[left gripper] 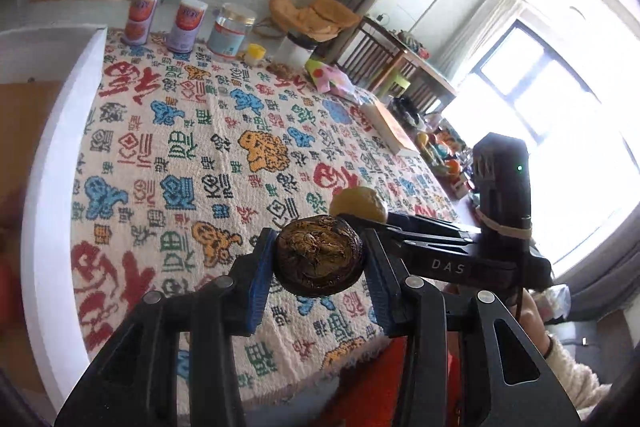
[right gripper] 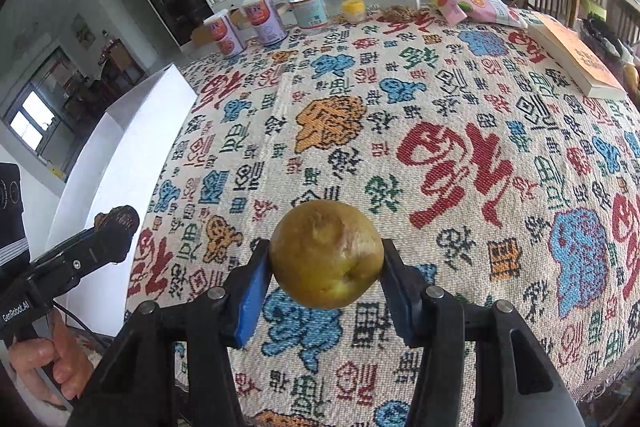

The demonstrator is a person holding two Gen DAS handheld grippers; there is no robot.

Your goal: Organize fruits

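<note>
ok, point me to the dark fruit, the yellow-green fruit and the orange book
dark fruit point(left gripper: 319, 255): left wrist view, middle of its wrinkled face, between the fingers.
yellow-green fruit point(right gripper: 326, 253): right wrist view, middle of its skin, between the fingers.
orange book point(right gripper: 580, 61): right wrist view, middle of its cover.
</note>
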